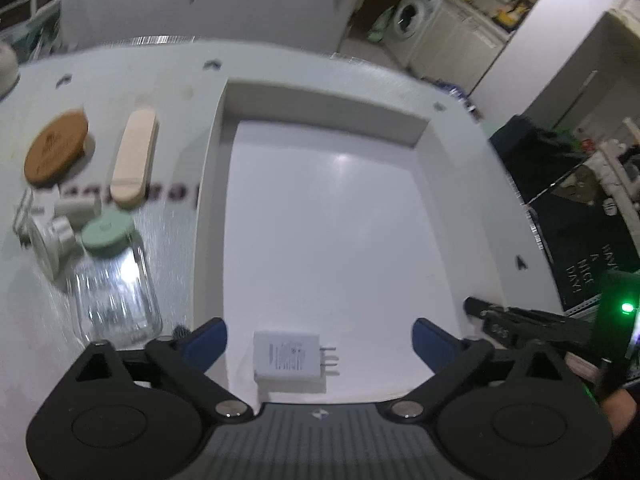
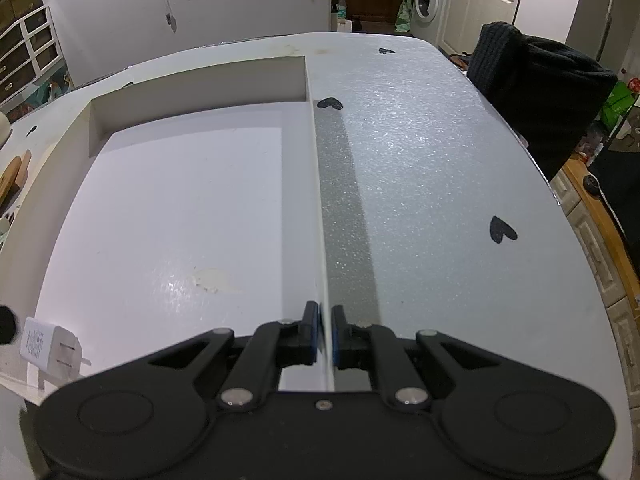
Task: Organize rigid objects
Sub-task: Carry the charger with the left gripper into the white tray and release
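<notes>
The white box (image 1: 224,216) lies open, its floor bare but for a white charger (image 1: 286,360) at six o'clock, near the front wall. The charger lies flat, long axis running three-to-nine, prongs toward three o'clock. The left gripper (image 1: 319,338) stands wide over it — pads clear on both sides, nothing held. The right gripper (image 2: 325,330) is pinched narrow on the box's right wall (image 2: 320,200). Left of the box, at nine o'clock, crowd a glass jar (image 1: 116,296), a cork lid (image 1: 56,148) and a beige case (image 1: 134,162) — tight room there.
</notes>
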Available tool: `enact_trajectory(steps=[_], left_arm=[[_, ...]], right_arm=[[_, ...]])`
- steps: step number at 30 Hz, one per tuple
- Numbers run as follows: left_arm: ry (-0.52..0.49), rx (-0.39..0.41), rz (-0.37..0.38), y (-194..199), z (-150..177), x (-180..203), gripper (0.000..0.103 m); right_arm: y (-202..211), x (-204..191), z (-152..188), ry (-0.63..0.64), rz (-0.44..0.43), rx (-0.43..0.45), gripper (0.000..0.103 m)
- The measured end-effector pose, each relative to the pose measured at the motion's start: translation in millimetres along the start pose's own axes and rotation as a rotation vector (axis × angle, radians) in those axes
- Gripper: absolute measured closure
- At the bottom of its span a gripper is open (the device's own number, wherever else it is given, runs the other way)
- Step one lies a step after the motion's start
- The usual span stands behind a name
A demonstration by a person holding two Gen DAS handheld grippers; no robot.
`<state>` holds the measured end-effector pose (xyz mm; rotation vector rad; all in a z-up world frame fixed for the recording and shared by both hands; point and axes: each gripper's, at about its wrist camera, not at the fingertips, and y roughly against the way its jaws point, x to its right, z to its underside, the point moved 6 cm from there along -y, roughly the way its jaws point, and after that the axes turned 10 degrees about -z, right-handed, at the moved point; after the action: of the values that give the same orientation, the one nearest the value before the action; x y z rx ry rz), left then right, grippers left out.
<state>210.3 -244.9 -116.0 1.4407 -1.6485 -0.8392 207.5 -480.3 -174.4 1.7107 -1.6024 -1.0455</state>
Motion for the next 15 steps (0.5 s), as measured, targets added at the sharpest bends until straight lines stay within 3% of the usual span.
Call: enact_trajectory(steps=[10, 15], left_arm=[[0.010, 0.117, -0.023, 28.9, -9.7, -40.7, 0.000], [-0.022, 0.146, -0.111, 24.3, -9.8, -71.0, 0.000]], right_arm=[[-0.1, 2.3, 0.2, -0.025, -0.022, 0.014, 0.097], [-0.1, 2.2, 0.4, -0.028, -0.017, 0.016, 0.097]])
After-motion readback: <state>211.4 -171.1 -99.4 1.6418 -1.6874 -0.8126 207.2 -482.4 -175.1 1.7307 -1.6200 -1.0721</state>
